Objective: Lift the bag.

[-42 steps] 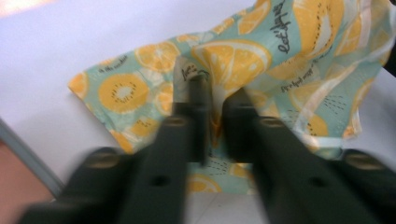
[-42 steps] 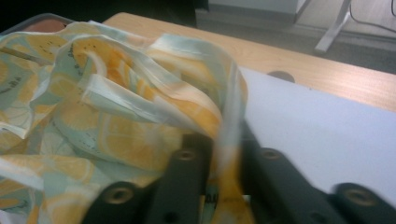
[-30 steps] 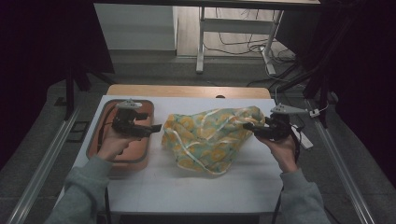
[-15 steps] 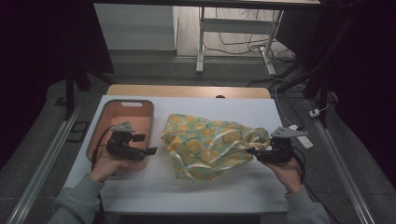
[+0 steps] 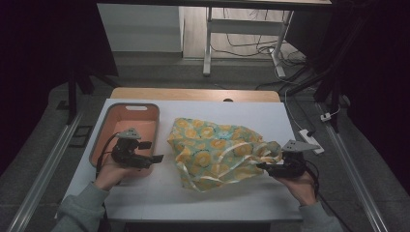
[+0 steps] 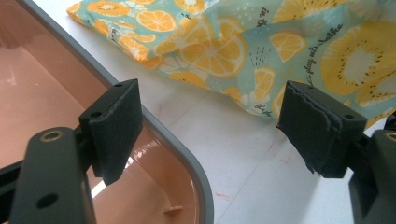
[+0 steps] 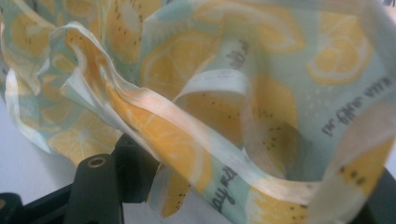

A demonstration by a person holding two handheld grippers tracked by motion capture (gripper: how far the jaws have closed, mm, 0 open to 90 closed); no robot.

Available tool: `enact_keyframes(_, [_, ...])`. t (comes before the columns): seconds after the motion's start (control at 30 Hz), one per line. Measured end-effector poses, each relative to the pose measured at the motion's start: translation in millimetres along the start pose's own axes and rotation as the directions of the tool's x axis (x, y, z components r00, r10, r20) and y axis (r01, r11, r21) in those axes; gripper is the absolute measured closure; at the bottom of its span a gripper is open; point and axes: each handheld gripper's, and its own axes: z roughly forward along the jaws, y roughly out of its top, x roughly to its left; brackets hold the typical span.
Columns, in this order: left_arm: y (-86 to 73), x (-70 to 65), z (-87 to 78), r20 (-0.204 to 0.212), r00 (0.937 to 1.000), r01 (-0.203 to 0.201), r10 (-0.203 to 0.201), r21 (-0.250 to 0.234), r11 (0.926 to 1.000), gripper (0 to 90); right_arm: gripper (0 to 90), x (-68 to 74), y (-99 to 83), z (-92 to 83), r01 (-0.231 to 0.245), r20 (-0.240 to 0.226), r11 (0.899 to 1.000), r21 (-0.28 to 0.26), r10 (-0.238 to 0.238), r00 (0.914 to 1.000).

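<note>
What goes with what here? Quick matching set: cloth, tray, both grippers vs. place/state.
1 fruit-print cloth
2 pink tray
3 left gripper
4 right gripper

a jaws open, over the tray's near right corner
b crumpled at mid table
c on the table's left
d at the cloth's right edge, fabric draped over its jaws

1-b, 2-c, 3-a, 4-d

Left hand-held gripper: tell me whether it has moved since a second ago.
Yes. The left hand-held gripper has come toward the person, from over the middle of the pink bin to its near right corner, jaws open.
</note>
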Motion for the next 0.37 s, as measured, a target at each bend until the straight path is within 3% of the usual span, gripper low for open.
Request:
enact_keyframes(0.17, [-0.8, 0.5, 0.6, 0.002, 1.0000, 0.004, -0.004, 0.002, 1.0000, 21.8, 33.2, 5.1, -5.4, 0.1, 0.019, -0.002, 0.999, 0.029, -0.019, 0.9998])
enact_keyframes(0.37, [0.1, -1.1, 0.2, 0.007, 1.0000, 0.002, -0.002, -0.001, 1.0000, 21.8, 30.3, 7.5, -6.6, -0.3, 0.023, 0.009, 1.000, 0.022, -0.023, 0.9997])
